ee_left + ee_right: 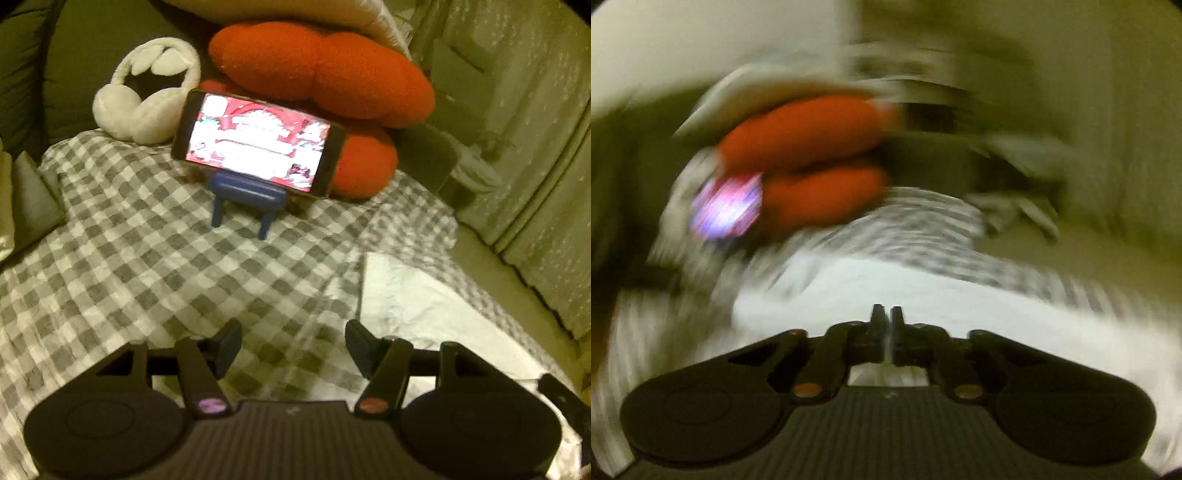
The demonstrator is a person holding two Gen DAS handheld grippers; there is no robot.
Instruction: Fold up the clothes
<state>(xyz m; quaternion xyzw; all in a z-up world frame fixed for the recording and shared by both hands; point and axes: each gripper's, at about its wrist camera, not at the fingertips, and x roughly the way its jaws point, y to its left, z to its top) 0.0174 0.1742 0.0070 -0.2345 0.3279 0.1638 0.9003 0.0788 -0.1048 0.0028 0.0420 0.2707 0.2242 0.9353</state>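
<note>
Left gripper [293, 345] is hanging at bottom centre of its view with jaws spread, nothing between them; below it the checked bedsheet [147, 266]; white garment [406, 306] is lying at lower right; lit phone [258, 142] is sitting on a blue stand [245, 201] upper centre, red cushion [321, 74] behind. Right gripper [886, 319] is clenched, grasping nothing discernible; view is badly blurred.

Right wrist view motion-smeared — phone [727, 206], red cushion [812, 162] streaked.
</note>
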